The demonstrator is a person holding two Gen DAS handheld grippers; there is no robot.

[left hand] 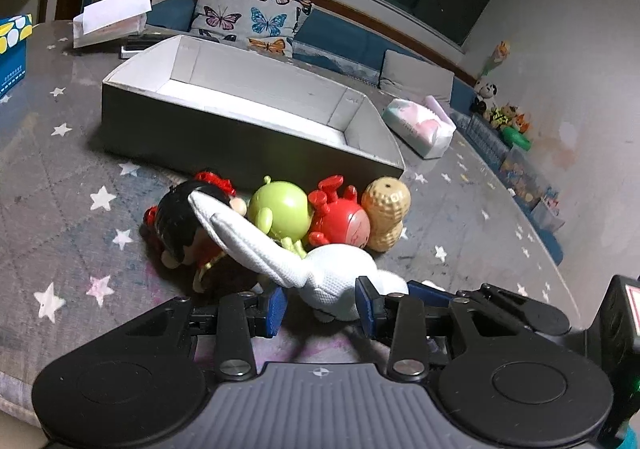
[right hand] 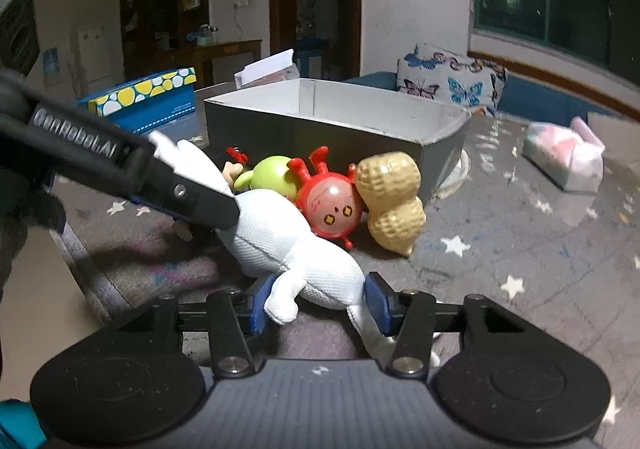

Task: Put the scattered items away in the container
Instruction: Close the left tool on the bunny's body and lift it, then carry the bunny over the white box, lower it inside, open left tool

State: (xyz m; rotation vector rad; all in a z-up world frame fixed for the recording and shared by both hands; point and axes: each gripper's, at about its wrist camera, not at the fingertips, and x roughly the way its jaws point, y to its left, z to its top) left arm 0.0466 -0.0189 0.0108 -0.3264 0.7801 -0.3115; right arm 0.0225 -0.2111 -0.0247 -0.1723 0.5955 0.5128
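Lying on the starry mat (left hand: 80,177) just in front of the grey box (left hand: 224,145), white plush rabbit (right hand: 288,249) is clamped by both tongs: left gripper (left hand: 322,303) across its head end, right gripper (right hand: 316,303) across its body. Doll (left hand: 180,225), green toy (left hand: 278,211), red toy (right hand: 332,209), peanut (right hand: 392,201) lined up along the box wall.

Black-haired doll (left hand: 188,225) partly behind the white plush rabbit (left hand: 336,273); doll's face unseen.
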